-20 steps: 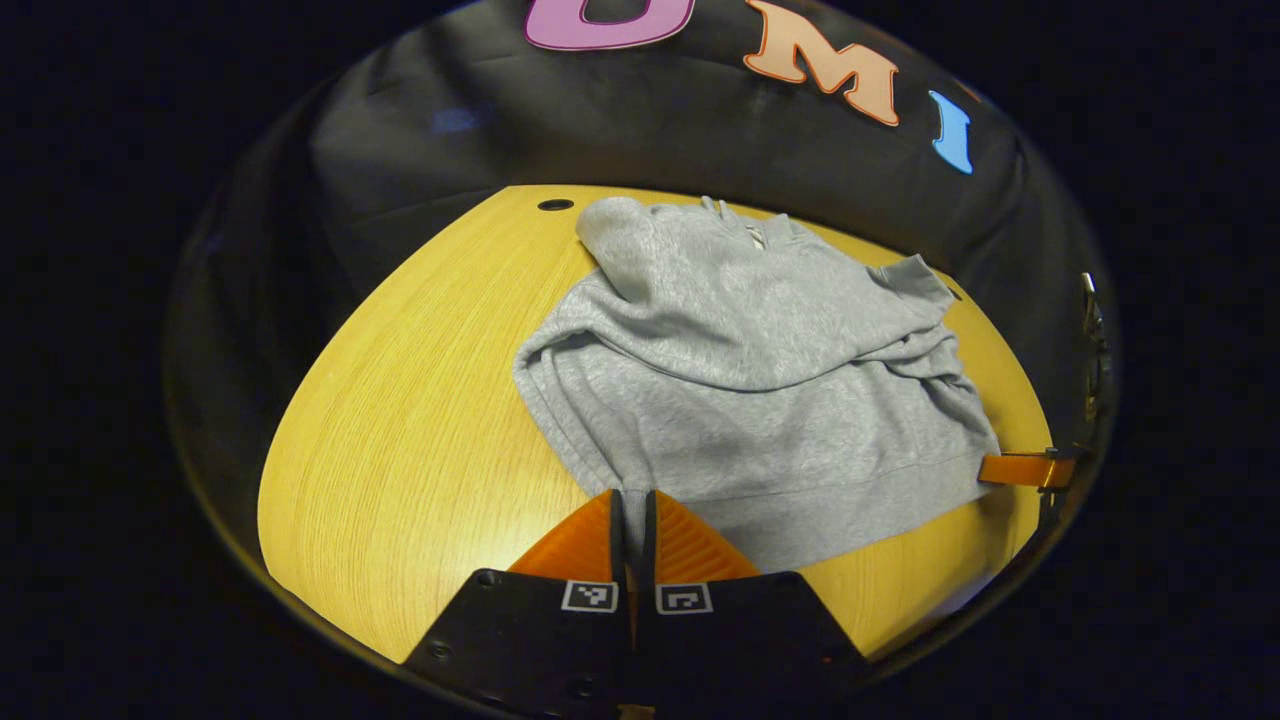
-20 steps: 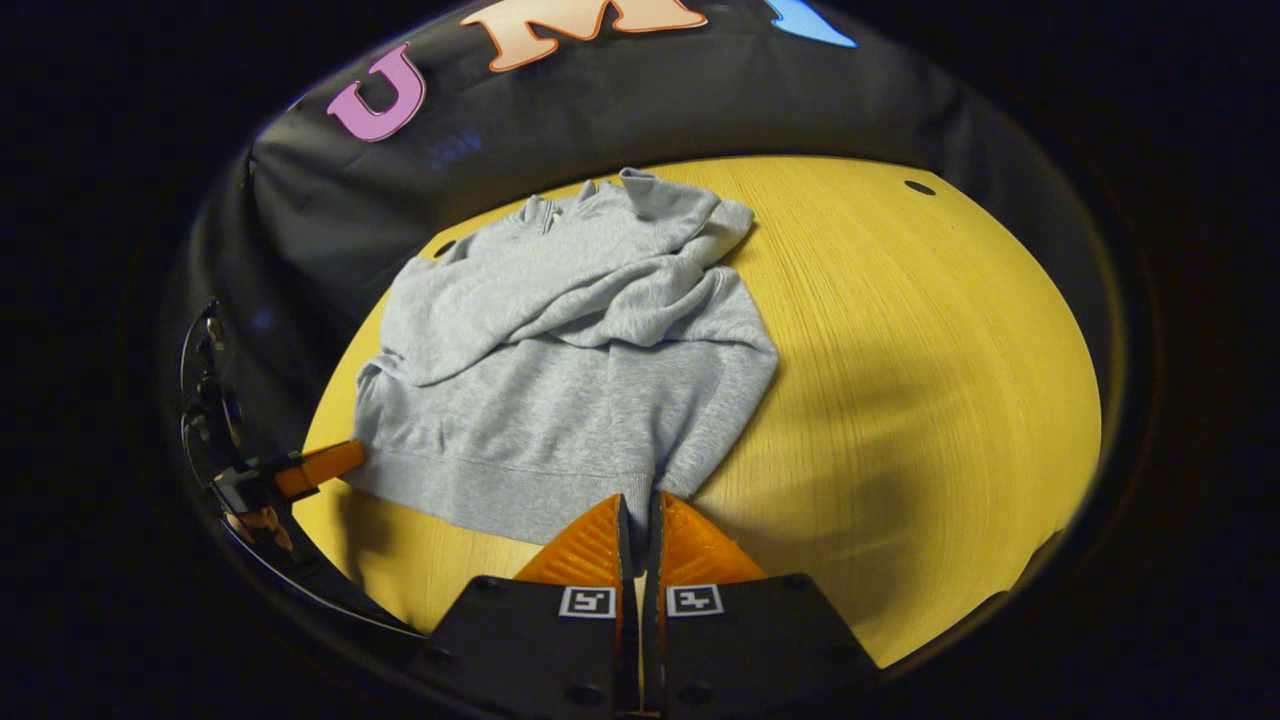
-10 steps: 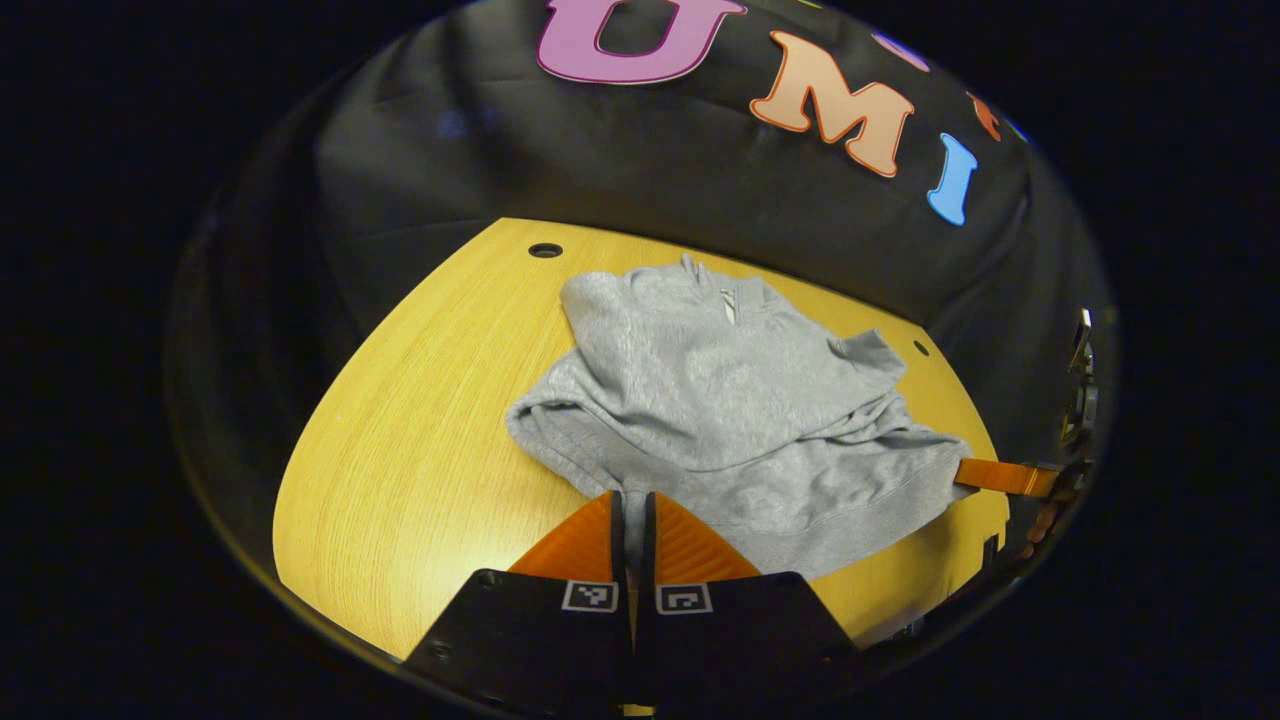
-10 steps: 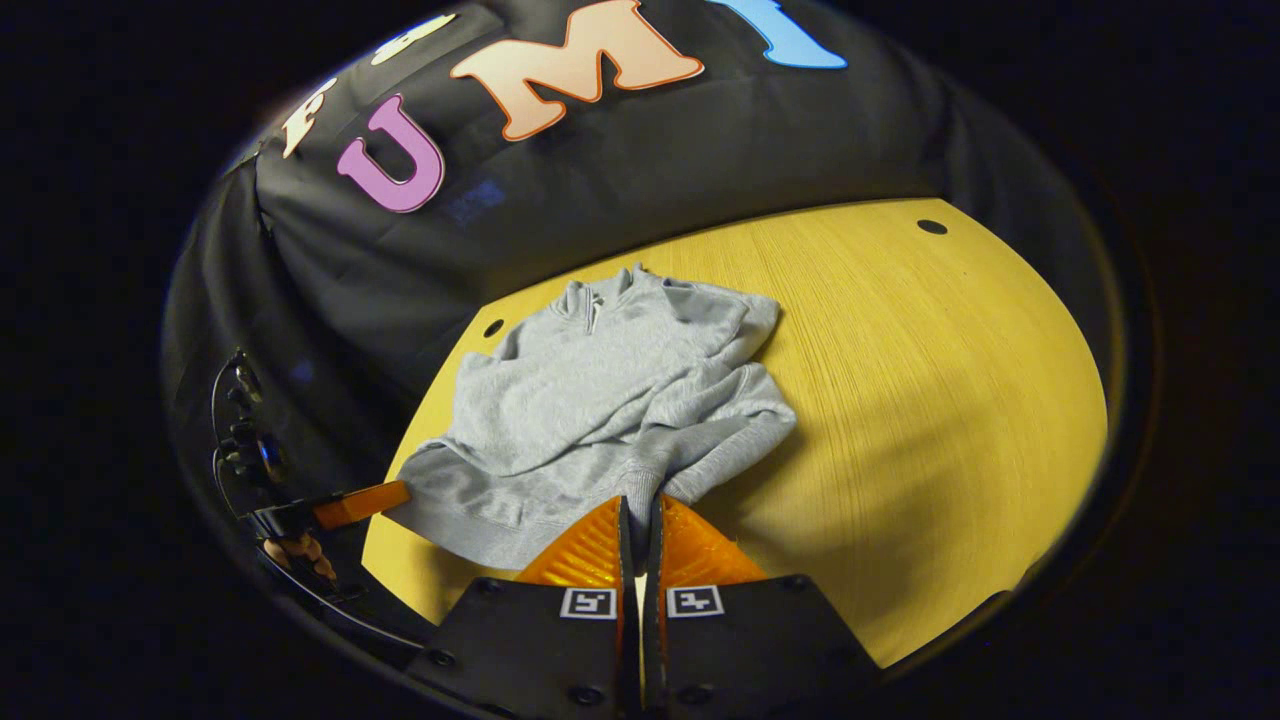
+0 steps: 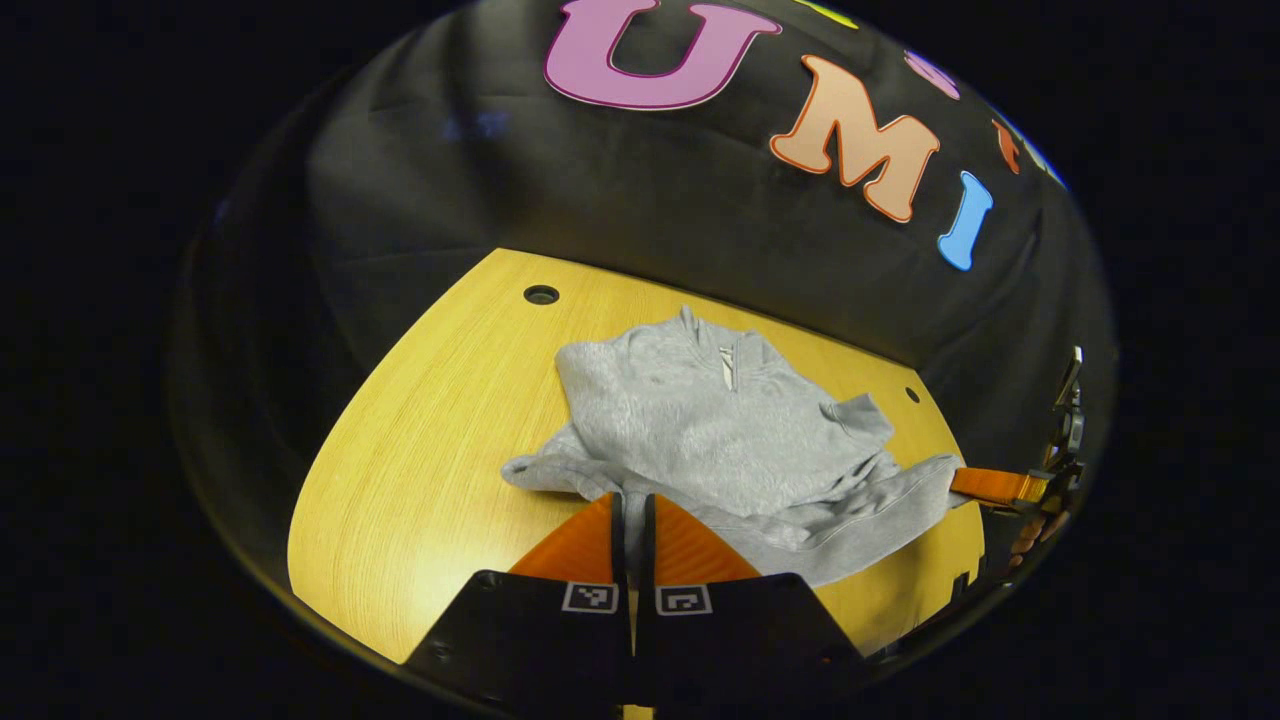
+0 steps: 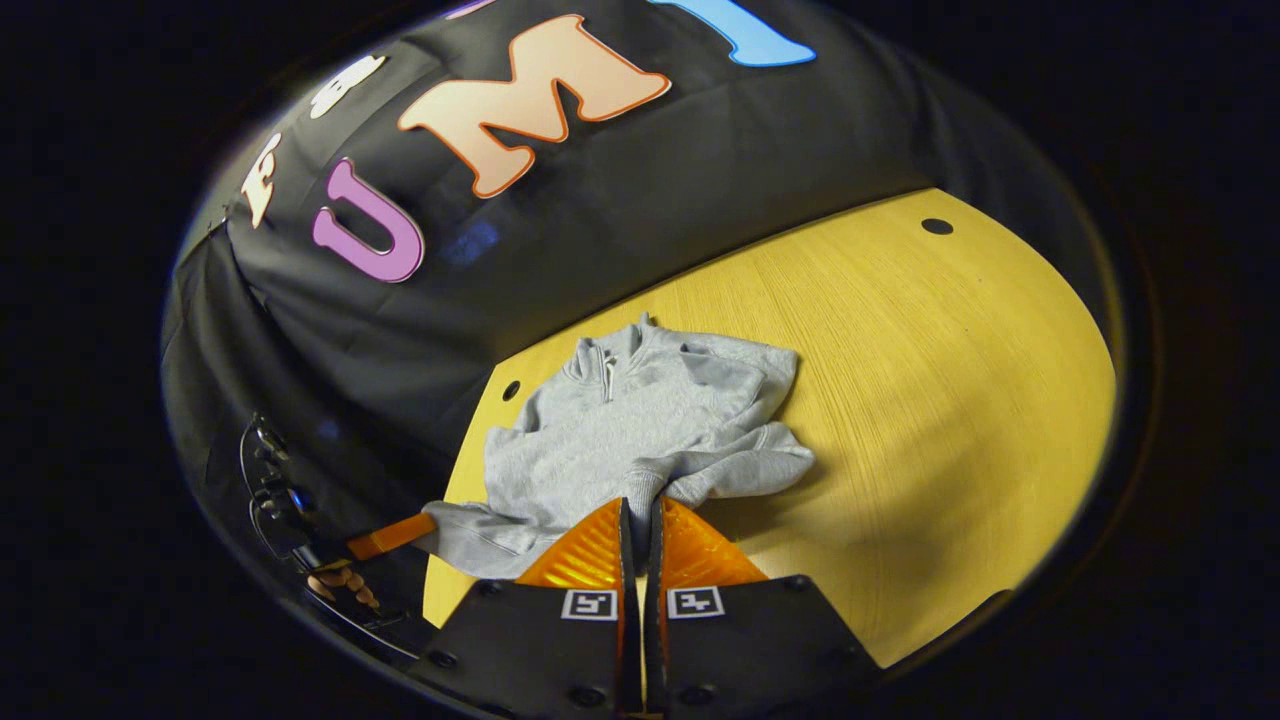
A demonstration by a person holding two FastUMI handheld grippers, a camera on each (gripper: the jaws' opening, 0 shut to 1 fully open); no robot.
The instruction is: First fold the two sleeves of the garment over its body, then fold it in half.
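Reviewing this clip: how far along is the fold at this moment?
Done: both sleeves lie across the grey sweatshirt. In hand: the left gripper and right gripper, jaws closed on the hem, hold it raised off the table. Left: laying the hem up by the collar and letting go.
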